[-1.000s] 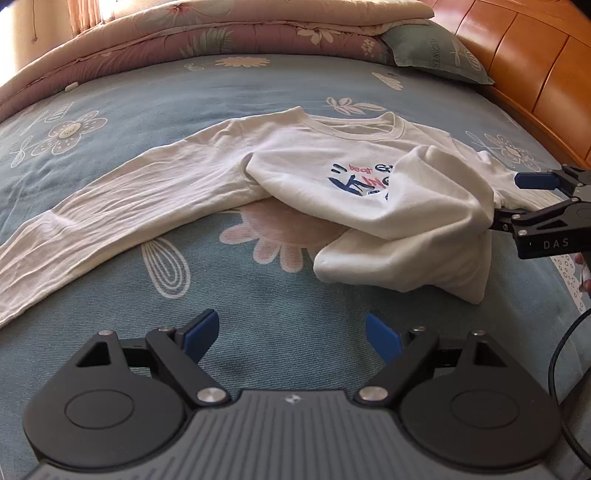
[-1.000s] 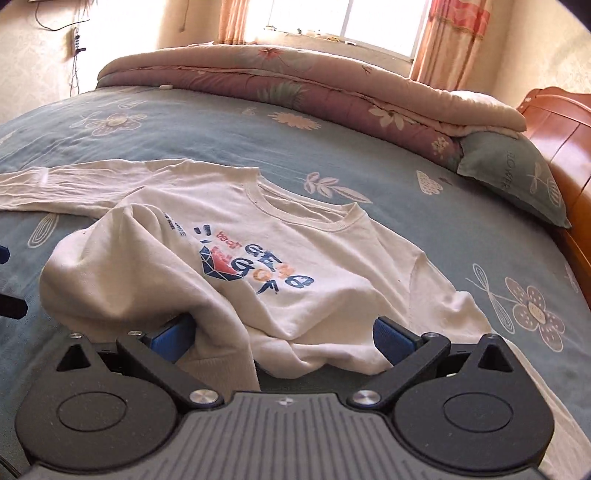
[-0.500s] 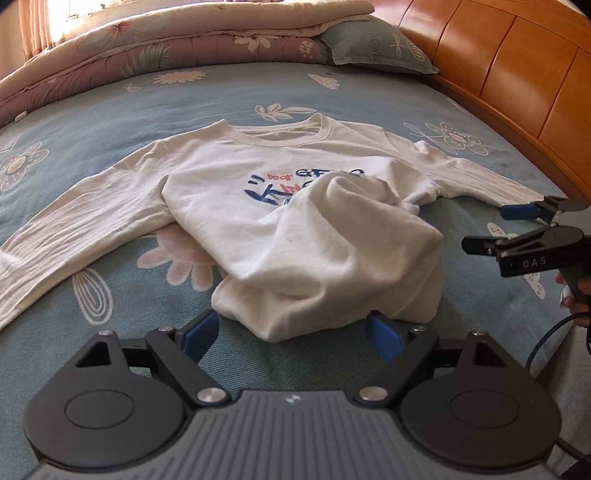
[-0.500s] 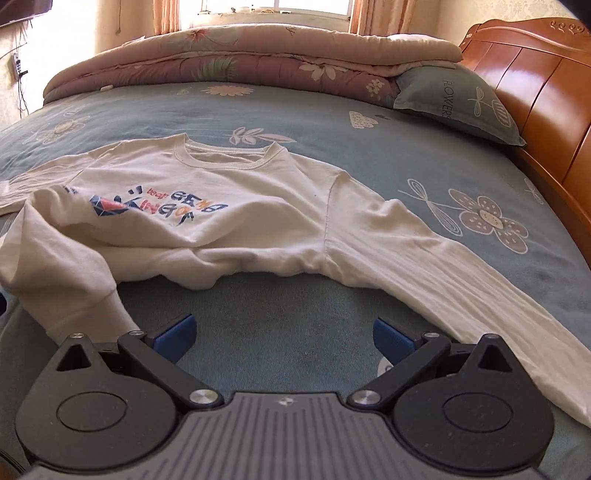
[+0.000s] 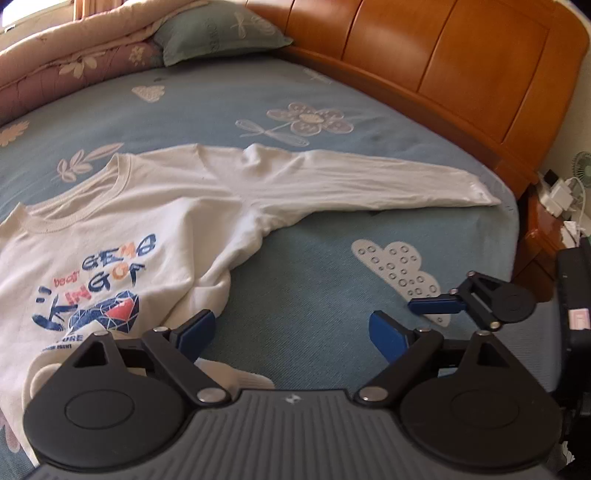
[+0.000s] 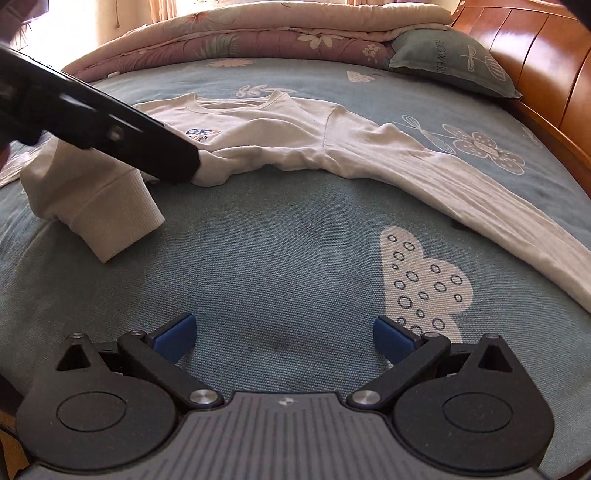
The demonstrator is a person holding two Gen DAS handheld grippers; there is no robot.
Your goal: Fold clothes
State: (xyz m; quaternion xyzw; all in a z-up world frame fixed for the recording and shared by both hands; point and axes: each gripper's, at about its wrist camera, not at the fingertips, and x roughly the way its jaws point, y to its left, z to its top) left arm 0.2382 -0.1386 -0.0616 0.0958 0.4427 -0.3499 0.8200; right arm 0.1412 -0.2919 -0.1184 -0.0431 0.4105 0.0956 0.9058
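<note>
A white shirt (image 5: 122, 236) is spread on the blue bedsheet (image 5: 314, 280), collar towards the quilt (image 6: 258, 33). One sleeve (image 5: 369, 181) is stretched out towards the headboard (image 5: 461, 74). The left gripper (image 5: 291, 328) is held over bare sheet just beside the crumpled hem; its jaws are opening, with nothing between them. The right gripper (image 6: 284, 332) is spread wide and empty, near the sleeve's cuff end.
</note>
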